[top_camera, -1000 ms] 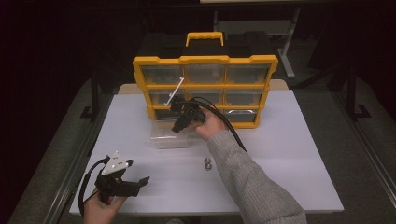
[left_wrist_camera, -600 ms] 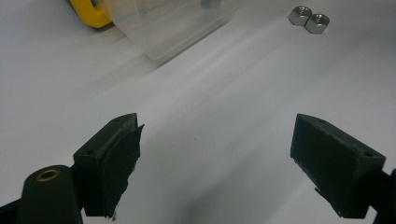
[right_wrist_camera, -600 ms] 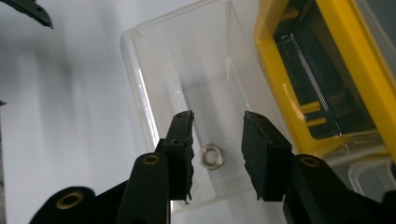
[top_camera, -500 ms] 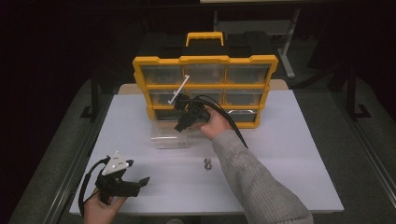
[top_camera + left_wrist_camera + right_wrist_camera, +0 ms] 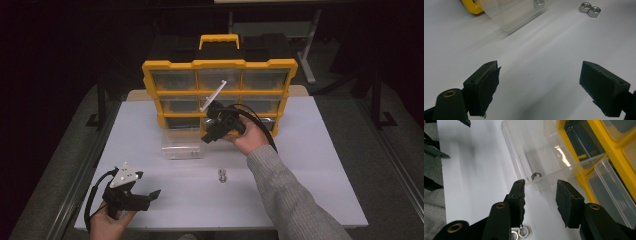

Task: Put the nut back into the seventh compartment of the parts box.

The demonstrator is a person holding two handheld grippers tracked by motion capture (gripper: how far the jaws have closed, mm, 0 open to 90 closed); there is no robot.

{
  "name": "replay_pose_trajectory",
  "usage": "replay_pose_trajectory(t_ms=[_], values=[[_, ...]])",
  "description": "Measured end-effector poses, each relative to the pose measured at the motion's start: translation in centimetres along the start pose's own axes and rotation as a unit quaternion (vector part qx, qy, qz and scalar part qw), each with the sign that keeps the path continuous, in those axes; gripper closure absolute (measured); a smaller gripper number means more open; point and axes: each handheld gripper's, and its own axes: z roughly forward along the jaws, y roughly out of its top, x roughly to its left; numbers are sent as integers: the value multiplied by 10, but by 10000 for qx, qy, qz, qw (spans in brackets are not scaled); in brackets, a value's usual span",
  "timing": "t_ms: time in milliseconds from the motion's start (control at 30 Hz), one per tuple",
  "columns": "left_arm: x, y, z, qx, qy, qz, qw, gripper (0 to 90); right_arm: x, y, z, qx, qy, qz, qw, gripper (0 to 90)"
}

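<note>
A clear plastic drawer [image 5: 182, 144] sits pulled out on the white surface [image 5: 310, 165], just in front of a yellow-framed organizer [image 5: 218, 92] with see-through compartments. One small metal nut [image 5: 536, 175] already lies inside the drawer; two hex nuts [image 5: 222, 175] – shiny, six-sided – wait nearer, so the sorting looks barely begun. The right tool [image 5: 209, 134] hovers beside the drawer, its black padded jaws having just been opening with nothing between them. The left tool [image 5: 150, 196] rests near the left front edge, spread wide and empty.
</note>
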Motion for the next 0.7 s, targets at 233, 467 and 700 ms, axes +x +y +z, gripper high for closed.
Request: replay_pose_trajectory(t_ms=[233,467,700], values=[[-1,0,0,13,6,-24,10000,153,4,-26,-12,-86,-13,94,9999,521],[-1,1,0,21,14,5,10000,152,8,-51,-14,-152,-37,227,9996,483],[-2,1,1,13,10,14,10000,153,11,-75,-12,-165,-31,377,9991,466]])
